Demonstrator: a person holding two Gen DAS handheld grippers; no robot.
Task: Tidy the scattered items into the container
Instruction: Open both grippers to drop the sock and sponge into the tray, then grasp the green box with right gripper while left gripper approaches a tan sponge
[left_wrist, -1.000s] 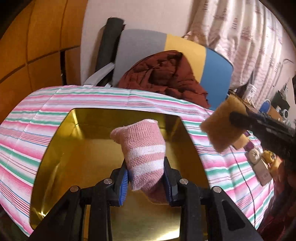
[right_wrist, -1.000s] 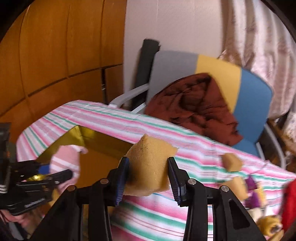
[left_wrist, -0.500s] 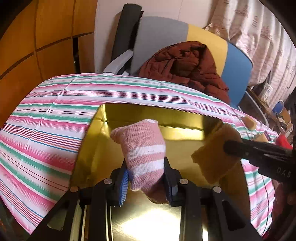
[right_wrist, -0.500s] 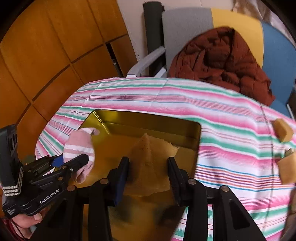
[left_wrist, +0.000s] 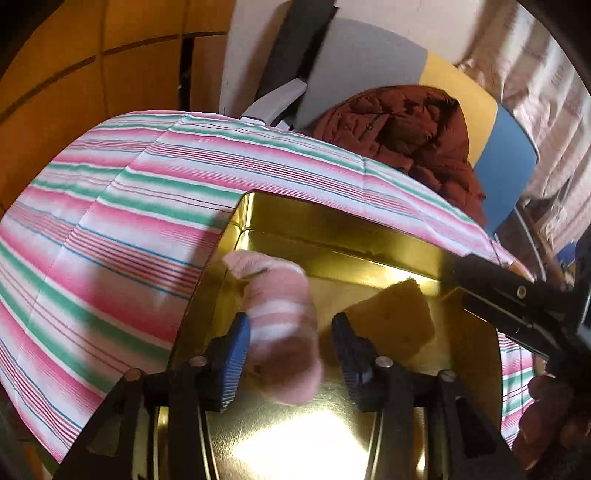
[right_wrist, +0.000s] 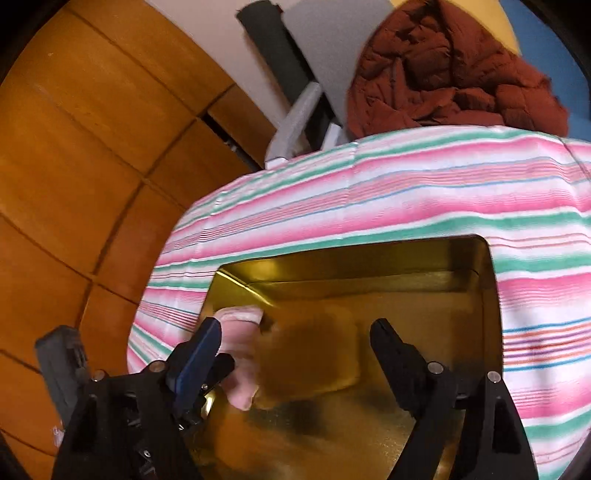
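Observation:
A gold metal tin (left_wrist: 332, 221) sits open on the striped tablecloth. My left gripper (left_wrist: 291, 350) hovers over its near left part with jaws opening. The blurred pink striped sock (left_wrist: 284, 325) hangs loose between them, with a gap at the right pad. A tan sponge (left_wrist: 391, 321) lies further right inside the tin. In the right wrist view my right gripper (right_wrist: 295, 350) is above the tin (right_wrist: 369, 258), jaws opening wide. The blurred sponge (right_wrist: 310, 354) is between them, touching neither pad. The sock (right_wrist: 240, 354) is just left of it.
A chair with a grey, yellow and blue back holds a maroon jacket (left_wrist: 406, 125) behind the table. Wooden wall panels (right_wrist: 92, 147) stand to the left. The striped cloth (left_wrist: 129, 240) curves down at the table's left edge. A hand (left_wrist: 546, 406) holds the right gripper.
Both grippers came down over the tin and rolled. Their jaws, earlier shut on the sock and the sponge, have spread, and both items have come loose inside the tin.

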